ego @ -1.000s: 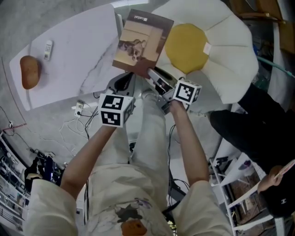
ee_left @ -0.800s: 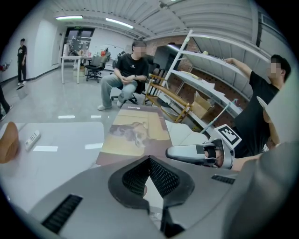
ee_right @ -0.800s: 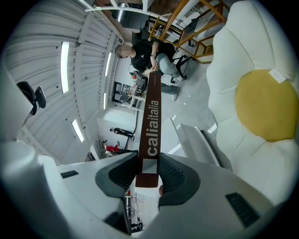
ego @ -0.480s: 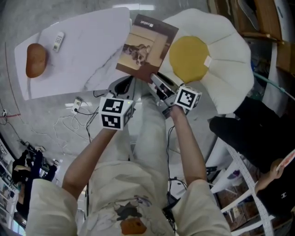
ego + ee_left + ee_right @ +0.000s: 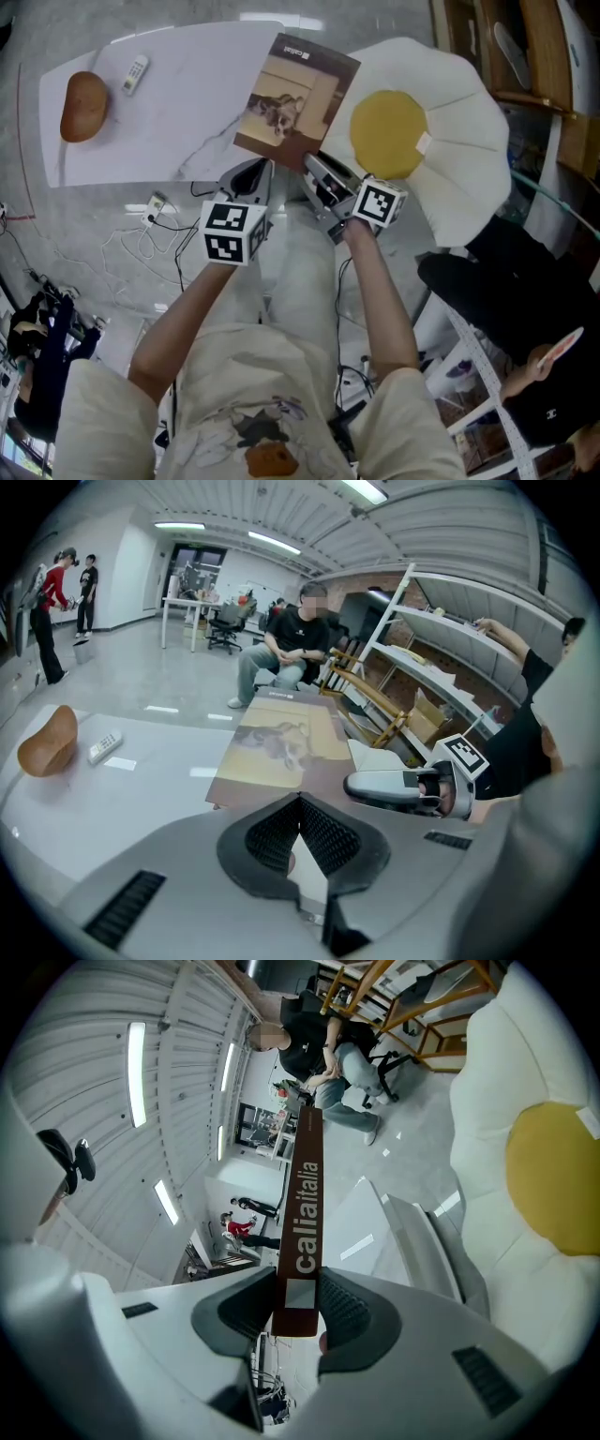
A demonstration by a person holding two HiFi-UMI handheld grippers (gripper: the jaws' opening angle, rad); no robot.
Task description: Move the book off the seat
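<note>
I am holding the book (image 5: 295, 103) in the right gripper (image 5: 317, 173), whose jaws are clamping on the lower end of its brown spine (image 5: 305, 1204), with the cover facing up and the rest of the book sticking out unsupported. It is hanging in the air at the left rim of the egg-shaped seat (image 5: 459, 159), and from the head view I am judging it lifted clear of the cushion rather than resting on it, overlapping the near end of the white table (image 5: 169, 112) that stands just left of the seat. The left gripper (image 5: 246, 180) is hovering a little further from the seat than the right one, below the book, its jaws pressed together with nothing between them (image 5: 300, 803). I am reading this as the carry away from the seat, so I am thinking mostly about the grip: a pinch at one end of a wide, flat book is inviting it to sag or swivel, so I am aiming to travel slowly, hold the cover level, and squeeze firmly. Setting it down well means lowering it flat onto bare tabletop, short of the brown rounded object (image 5: 82, 105) and the remote (image 5: 136, 73) at the table's end farthest from the seat, and opening the jaws only once the table is bearing the book.
</note>
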